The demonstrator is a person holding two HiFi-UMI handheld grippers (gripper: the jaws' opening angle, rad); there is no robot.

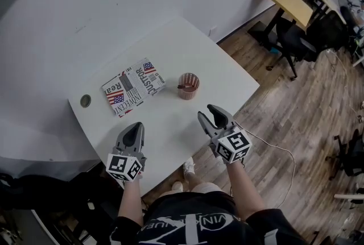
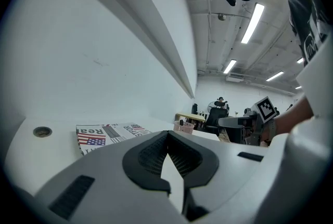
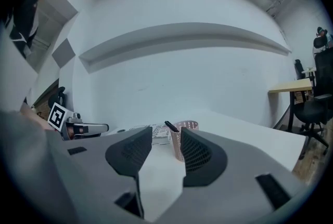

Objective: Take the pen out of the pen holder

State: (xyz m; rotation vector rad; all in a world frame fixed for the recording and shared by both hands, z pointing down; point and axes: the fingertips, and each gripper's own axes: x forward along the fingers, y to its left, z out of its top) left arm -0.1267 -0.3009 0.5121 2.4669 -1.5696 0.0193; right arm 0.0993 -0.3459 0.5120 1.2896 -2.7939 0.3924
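A pink mesh pen holder [image 1: 188, 86] stands upright on the white table [image 1: 170, 45], with a dark pen [image 1: 183, 87] leaning inside it. My right gripper [image 1: 211, 115] hovers in front of the holder, apart from it, open and empty. In the right gripper view the holder [image 3: 188, 125] and the pen tip [image 3: 170, 126] show just beyond the right gripper [image 3: 165, 137], between its parted jaws. My left gripper [image 1: 135, 129] is over the table's near edge, to the left, shut on nothing. In the left gripper view the left gripper [image 2: 167, 137] points toward the distant holder [image 2: 184, 126].
A flag-printed book [image 1: 133, 87] lies left of the holder. A round cable hole [image 1: 85, 100] sits at the table's left corner. The white wall runs behind the table. On the wooden floor to the right are a yellow desk [image 1: 287, 2] and office chairs [image 1: 296, 45].
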